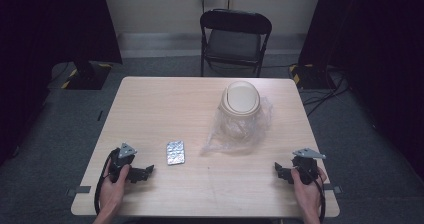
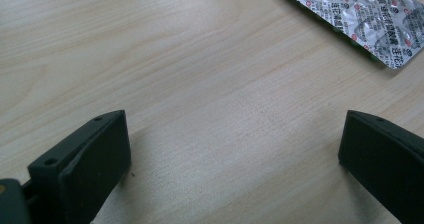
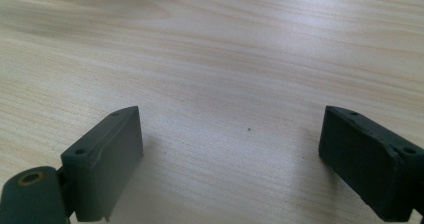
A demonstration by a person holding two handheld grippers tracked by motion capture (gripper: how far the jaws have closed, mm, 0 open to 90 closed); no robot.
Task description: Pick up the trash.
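Both tools rest low on the table (image 1: 150,99), jaws spread wide, nothing between them. Left gripper (image 1: 145,172) sits near the blister pack (image 1: 175,152); right gripper (image 1: 281,172) is well apart from it. Lidded bin (image 1: 241,104) stands in a loose clear plastic bag (image 1: 220,141) toward the far side. Risk — the flat, slick pack may slide rather than lift; the slack bag could snag a jaw.
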